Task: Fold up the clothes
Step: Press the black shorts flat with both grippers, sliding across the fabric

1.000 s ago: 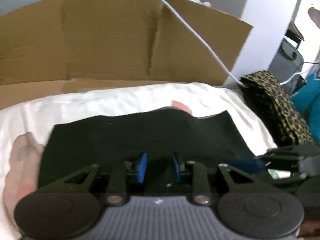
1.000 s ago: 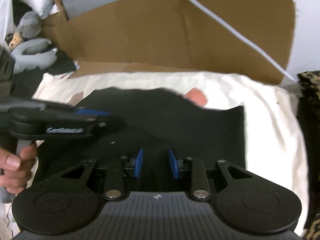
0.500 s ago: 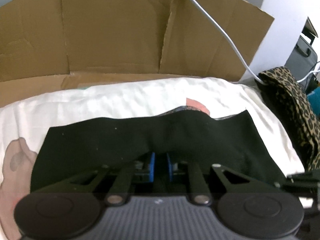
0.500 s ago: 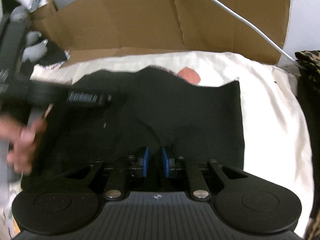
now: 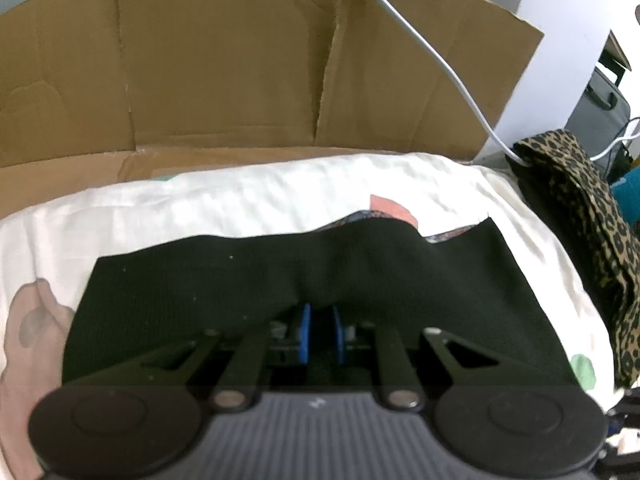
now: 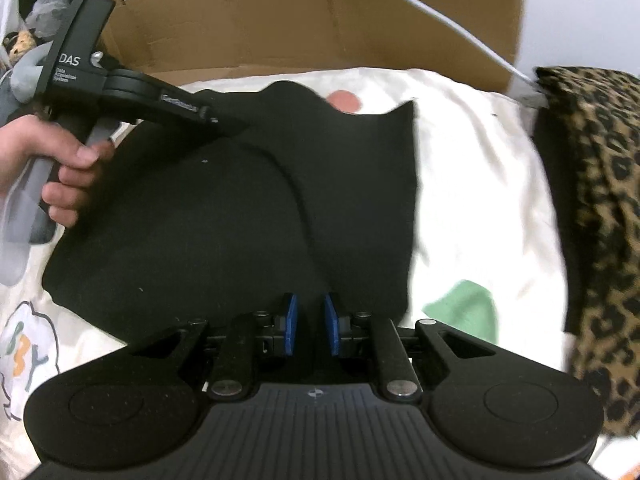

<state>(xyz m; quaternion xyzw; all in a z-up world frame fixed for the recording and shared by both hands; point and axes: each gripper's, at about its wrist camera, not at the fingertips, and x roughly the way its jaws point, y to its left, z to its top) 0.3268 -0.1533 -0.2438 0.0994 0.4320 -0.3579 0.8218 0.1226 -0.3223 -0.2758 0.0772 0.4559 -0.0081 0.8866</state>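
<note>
the left gripper (image 5: 320, 332) sits low at the near edge of the black garment (image 5: 304, 280), its blue pads (image 5: 305, 334) drawn close with a ridge of the black cloth rising between them, so it is clamped on the fabric. in the right wrist view the same tool reaches in from the left, held in a bare hand (image 6: 60, 176), its tip over the far left part of the cloth. the right gripper (image 6: 311, 324) is at the near right hem, pads close together on the cloth edge, also pinching it. the black garment lies spread on a white printed sheet (image 5: 280, 196), a curved fold line running across it, its far edge wavy. a cardboard sheet (image 5: 240, 60) stands behind, a white cable (image 5: 440, 56) draped over it, and a leopard-print cloth (image 6: 592, 220) lies to the right.
</note>
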